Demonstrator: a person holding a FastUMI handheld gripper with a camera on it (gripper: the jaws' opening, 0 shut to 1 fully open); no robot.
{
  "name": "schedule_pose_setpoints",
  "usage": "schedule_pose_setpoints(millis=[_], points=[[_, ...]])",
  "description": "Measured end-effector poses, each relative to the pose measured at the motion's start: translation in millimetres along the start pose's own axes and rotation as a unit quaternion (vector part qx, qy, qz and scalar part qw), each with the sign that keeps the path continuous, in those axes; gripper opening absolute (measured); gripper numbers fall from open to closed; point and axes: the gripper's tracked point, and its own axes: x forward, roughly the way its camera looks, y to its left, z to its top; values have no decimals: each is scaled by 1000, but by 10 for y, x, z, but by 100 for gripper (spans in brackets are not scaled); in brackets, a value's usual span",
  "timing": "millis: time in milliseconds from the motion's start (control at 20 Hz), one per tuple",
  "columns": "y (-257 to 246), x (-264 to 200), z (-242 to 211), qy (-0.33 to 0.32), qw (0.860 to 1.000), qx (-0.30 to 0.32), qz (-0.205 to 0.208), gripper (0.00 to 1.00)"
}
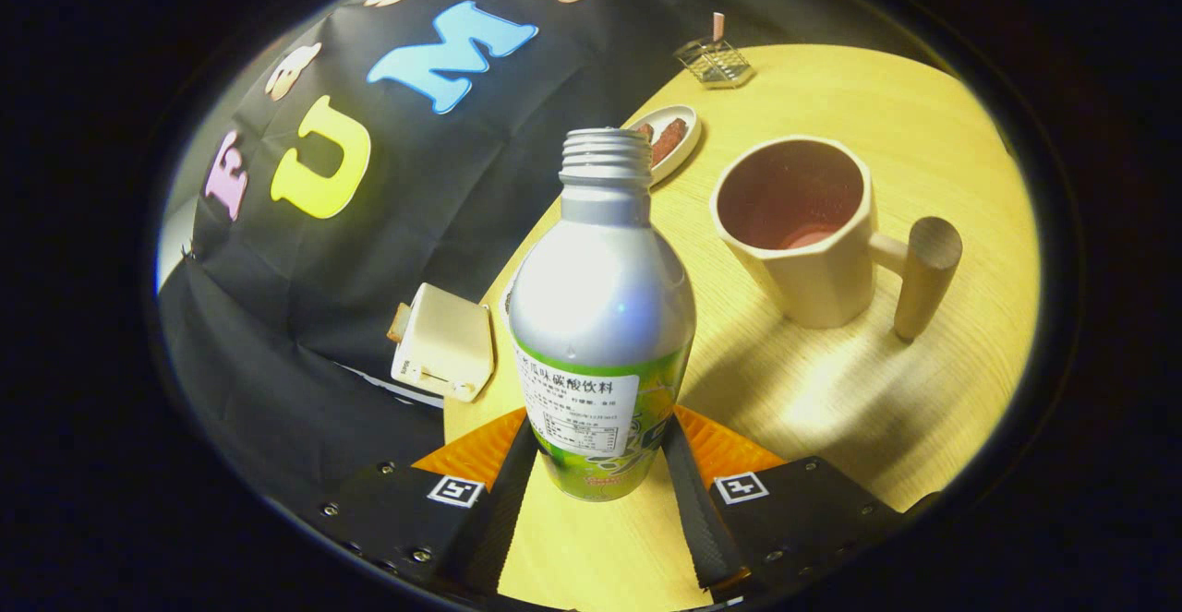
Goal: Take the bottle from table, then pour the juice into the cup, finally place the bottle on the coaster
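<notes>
A silver bottle (pixel 600 317) with a green label and a bare threaded neck, cap off, stands between my fingers. My gripper (pixel 600 441) is shut on it, one finger pressing each side of its lower body. I cannot tell whether its base touches the round wooden table (pixel 831 409). Beyond the fingers and to the right of the bottle sits a cream cup (pixel 799 229) with a wooden peg handle (pixel 926 272) pointing right. The cup's inside is reddish, with a little pale colour at the bottom. The whole scene appears tilted relative to the gripper.
A small white toaster-like box (pixel 443 344) sits at the table's edge left of the bottle. Farther back are a small plate (pixel 667 139) with brown food and a wire holder (pixel 713 63). The black booth wall hangs behind the table.
</notes>
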Motion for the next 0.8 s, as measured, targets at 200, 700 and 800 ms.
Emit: schedule_pose_setpoints(millis=[200, 700, 800], points=[[58, 111, 17, -22, 998, -50, -20, 76], [150, 252, 191, -86, 978, -178, -72, 76], [158, 315, 264, -98, 972, -200, -80, 76]])
